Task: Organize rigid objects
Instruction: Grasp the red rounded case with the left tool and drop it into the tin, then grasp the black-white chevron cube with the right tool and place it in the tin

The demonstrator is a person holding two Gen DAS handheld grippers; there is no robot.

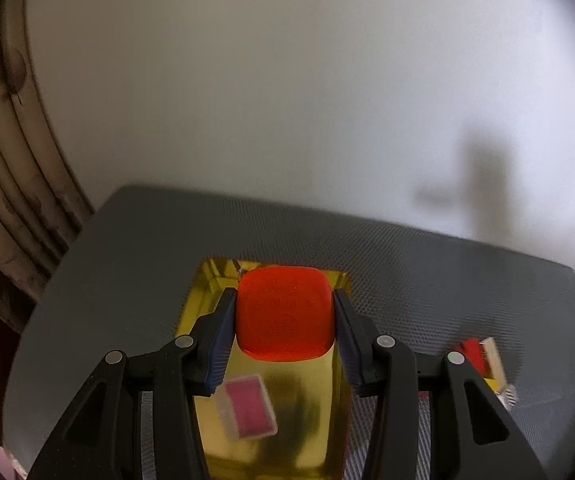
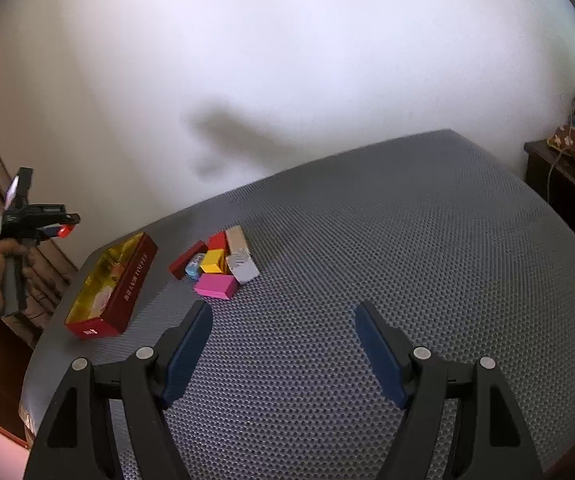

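My left gripper (image 1: 284,322) is shut on an orange rounded block (image 1: 285,312) and holds it in the air above a red box with a gold lining (image 1: 311,420). A pink item in a clear case (image 1: 249,406) lies inside that box. In the right wrist view the left gripper (image 2: 61,230) is up at the far left, above the box (image 2: 127,292). My right gripper (image 2: 283,340) is open and empty above the grey mat. A pile of small blocks (image 2: 219,266) lies ahead of it: red, yellow, pink, grey, beige and a small blue one.
The grey dotted mat (image 2: 407,260) covers the table up to a white wall. A curtain (image 1: 3,168) hangs at the left. A dark cabinet with clutter (image 2: 567,160) stands at the far right. Part of the block pile (image 1: 483,360) shows right of the left gripper.
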